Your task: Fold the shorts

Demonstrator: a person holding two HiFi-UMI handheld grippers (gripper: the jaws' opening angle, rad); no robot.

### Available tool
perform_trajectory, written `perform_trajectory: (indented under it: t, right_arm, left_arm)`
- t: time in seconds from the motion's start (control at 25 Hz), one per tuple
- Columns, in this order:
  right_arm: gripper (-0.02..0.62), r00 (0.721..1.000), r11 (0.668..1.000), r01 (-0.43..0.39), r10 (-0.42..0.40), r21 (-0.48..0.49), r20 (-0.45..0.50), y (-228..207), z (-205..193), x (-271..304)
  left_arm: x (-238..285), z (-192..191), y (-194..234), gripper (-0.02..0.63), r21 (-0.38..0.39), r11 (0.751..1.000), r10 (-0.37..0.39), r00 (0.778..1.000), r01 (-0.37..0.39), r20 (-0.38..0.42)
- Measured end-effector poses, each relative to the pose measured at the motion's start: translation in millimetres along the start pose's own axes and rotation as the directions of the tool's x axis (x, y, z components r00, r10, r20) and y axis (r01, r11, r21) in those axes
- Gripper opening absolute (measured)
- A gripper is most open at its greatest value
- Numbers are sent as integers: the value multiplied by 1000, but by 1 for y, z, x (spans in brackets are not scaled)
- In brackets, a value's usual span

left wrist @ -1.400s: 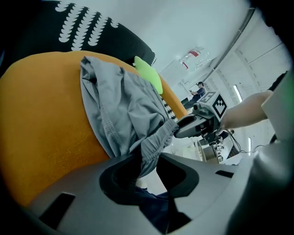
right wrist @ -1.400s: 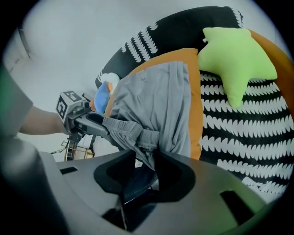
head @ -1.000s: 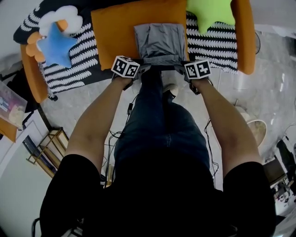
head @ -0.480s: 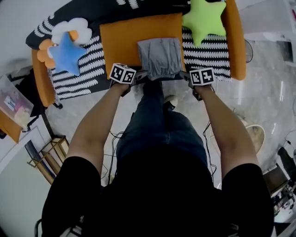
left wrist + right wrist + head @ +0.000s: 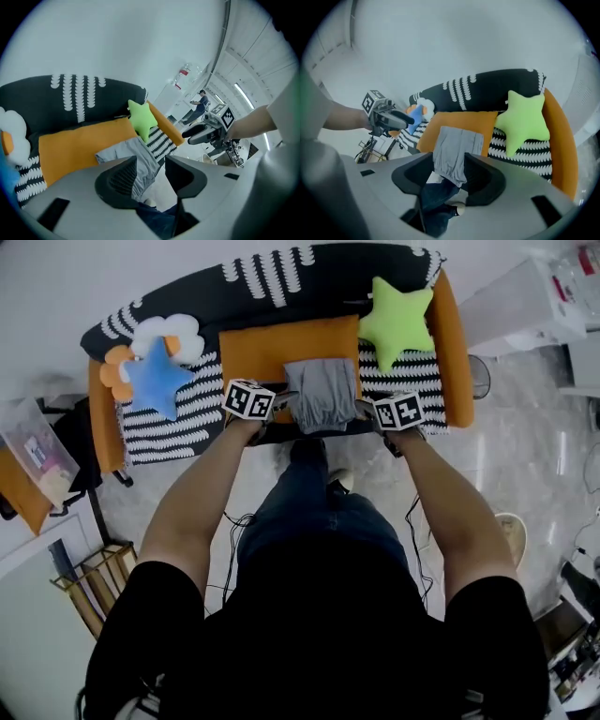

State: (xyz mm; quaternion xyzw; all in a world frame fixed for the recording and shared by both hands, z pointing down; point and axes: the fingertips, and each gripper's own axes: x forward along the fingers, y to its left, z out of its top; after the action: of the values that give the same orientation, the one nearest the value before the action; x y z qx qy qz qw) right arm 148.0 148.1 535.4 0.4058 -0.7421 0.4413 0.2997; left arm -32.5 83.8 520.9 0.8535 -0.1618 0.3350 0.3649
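Both sets of jaws stand apart with nothing clamped and have just been opening. The grey shorts (image 5: 323, 395) lie folded into a narrow rectangle on the orange cushion (image 5: 267, 348). Their near end is at the sofa's front edge, directly above the person's jeans-clad leg (image 5: 309, 498). The left gripper (image 5: 151, 161) is off the left side of the shorts and the right gripper (image 5: 449, 161) off the right side. Each gripper view shows the cloth through the jaw gap, clear of the pads. A green star pillow (image 5: 398, 320) sits just right of the shorts. A blue star pillow (image 5: 155, 379) lies well to the left. Striped cover (image 5: 197, 409) lies bare between them.
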Motion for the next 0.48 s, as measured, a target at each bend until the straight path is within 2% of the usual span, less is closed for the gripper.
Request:
perform_trajectory:
  t: [0.28,0.48]
  right_arm:
    - [219,991,992,73,-61,-101,120,22,58,-54]
    - [219,969,987,106,-75,-123,236,44,103,-98]
  left_arm:
    - [-44,53,-33,207,77,995,51,994,-59,101]
    - [-86,88,-55,206,106,989,84,976,-107,202]
